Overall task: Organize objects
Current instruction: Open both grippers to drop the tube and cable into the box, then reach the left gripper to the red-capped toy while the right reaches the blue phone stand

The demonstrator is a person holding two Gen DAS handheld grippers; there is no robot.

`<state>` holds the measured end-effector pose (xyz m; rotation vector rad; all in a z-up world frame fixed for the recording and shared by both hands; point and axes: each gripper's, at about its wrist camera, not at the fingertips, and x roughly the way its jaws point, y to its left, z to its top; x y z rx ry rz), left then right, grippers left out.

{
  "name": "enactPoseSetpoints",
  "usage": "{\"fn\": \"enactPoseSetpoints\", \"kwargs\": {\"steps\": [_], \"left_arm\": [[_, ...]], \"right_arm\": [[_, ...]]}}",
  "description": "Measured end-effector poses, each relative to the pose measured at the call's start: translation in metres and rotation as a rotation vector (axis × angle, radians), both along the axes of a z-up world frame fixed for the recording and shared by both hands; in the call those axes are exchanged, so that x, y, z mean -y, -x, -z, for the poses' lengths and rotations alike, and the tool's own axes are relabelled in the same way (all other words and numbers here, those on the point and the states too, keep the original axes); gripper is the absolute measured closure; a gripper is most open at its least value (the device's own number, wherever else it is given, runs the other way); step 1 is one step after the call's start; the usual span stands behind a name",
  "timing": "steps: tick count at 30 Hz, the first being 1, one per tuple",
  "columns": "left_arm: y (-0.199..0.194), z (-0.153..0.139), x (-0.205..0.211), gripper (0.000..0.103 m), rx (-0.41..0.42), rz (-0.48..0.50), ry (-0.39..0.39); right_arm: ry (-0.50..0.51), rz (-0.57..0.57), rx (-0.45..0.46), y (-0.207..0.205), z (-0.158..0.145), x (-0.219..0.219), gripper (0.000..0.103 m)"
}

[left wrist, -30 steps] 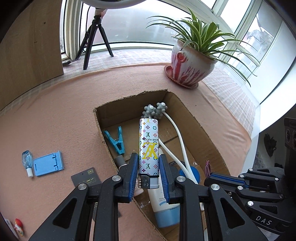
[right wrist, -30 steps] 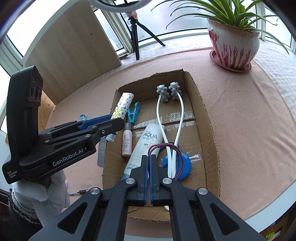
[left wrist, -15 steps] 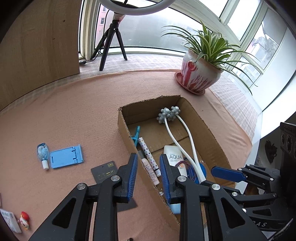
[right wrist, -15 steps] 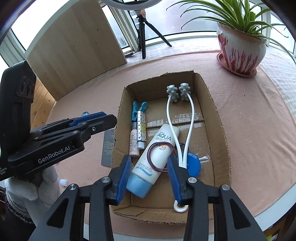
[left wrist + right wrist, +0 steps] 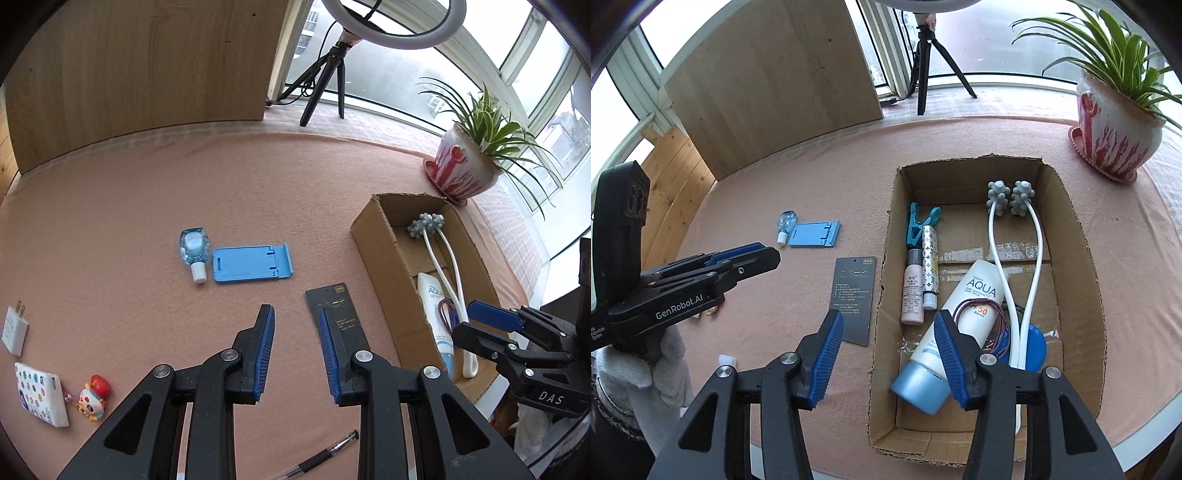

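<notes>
The open cardboard box (image 5: 886, 258) holds a patterned tube (image 5: 930, 266), a pink bottle (image 5: 913, 291), a blue clip (image 5: 918, 225), an AQUA sunscreen tube (image 5: 964, 314) with a purple hair tie (image 5: 979, 317) on it, and a white massage roller (image 5: 1008, 199). My right gripper (image 5: 888, 314) hovers over the box's left wall, its jaws opening with nothing between them. My left gripper (image 5: 295, 310) stands open and empty above the pink cloth, just left of a dark card (image 5: 336, 314). Beyond it lie a blue phone stand (image 5: 251, 264) and a small clear bottle (image 5: 194, 247).
A white plug (image 5: 14, 328), a patterned pack (image 5: 38, 393), a keychain figure (image 5: 94, 397) and a pen (image 5: 325, 452) lie near the table's front left. A potted plant (image 5: 461, 173) stands behind the box, a tripod (image 5: 325, 85) and a wooden board (image 5: 147, 66) at the back.
My left gripper let go of the patterned tube in the box and swung left over the table. My right gripper opened, leaving the hair tie on the sunscreen tube, and shifted left.
</notes>
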<state>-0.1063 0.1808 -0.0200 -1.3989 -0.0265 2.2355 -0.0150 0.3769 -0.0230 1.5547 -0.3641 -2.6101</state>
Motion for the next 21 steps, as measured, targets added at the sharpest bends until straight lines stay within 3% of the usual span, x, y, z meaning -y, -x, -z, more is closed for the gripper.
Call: {"fn": "enactPoseSetpoints", "kwargs": {"steps": [4, 11, 21], "left_arm": [[0.005, 0.009, 0.039, 0.076, 0.012, -0.062, 0.024], [0.013, 0.032, 0.108, 0.075, 0.059, -0.168, 0.066], [0.015, 0.054, 0.156, 0.073, 0.125, -0.223, 0.06]], "right_arm": [[-0.029, -0.038, -0.038, 0.016, -0.004, 0.017, 0.056], [-0.132, -0.208, -0.046, 0.055, -0.001, 0.064, 0.056], [-0.063, -0.297, 0.059, 0.125, 0.028, 0.093, 0.056]]}}
